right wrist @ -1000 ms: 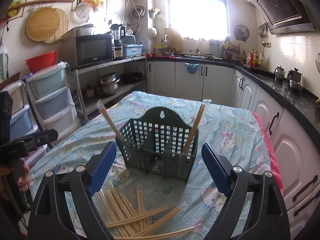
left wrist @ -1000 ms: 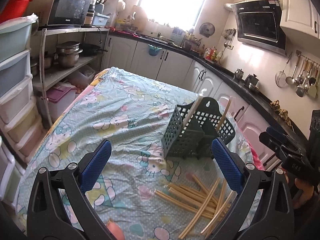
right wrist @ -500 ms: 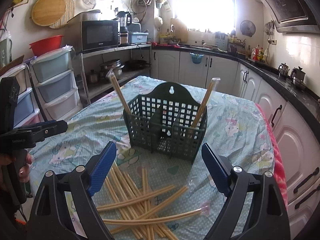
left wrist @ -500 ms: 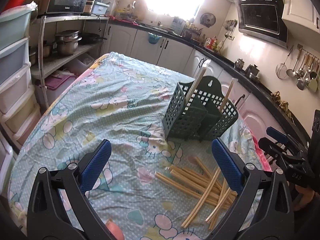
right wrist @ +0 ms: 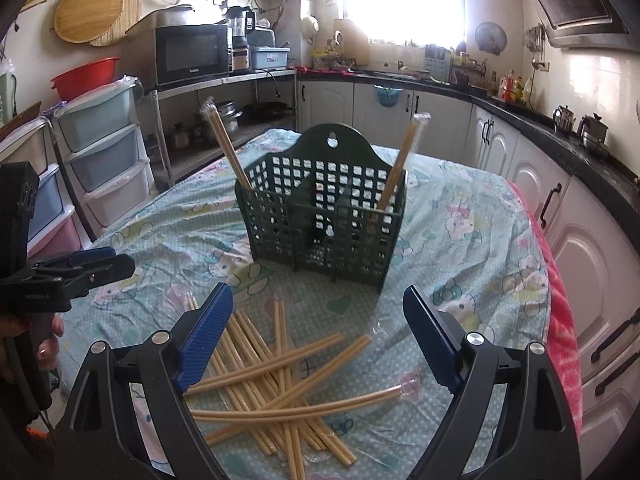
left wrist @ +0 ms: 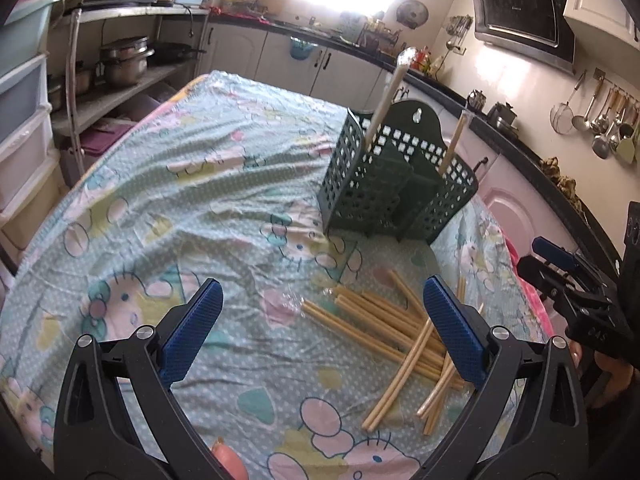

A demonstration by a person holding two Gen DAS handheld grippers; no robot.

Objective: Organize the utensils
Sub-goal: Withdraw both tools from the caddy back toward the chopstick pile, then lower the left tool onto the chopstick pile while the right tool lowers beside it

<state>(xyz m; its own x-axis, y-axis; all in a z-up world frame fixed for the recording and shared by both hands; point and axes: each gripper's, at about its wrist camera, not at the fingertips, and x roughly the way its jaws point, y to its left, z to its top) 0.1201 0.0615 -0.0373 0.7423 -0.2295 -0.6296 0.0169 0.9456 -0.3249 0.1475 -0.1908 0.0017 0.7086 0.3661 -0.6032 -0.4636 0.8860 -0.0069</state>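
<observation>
Left hand-held gripper (left wrist: 320, 330) hangs wide open and empty over the table (left wrist: 168, 200); right hand-held gripper (right wrist: 318, 346), equally spread, hovers above the crossed chopsticks (right wrist: 280, 376) before the green basket (right wrist: 324, 208). Closing there would likely pinch several overlapping sticks, scattering others off the cloth.

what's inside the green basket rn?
Two wrapped chopstick pairs stand tilted in the green basket: one at its left end, one at its right. Their lower ends are hidden behind the lattice.
</observation>
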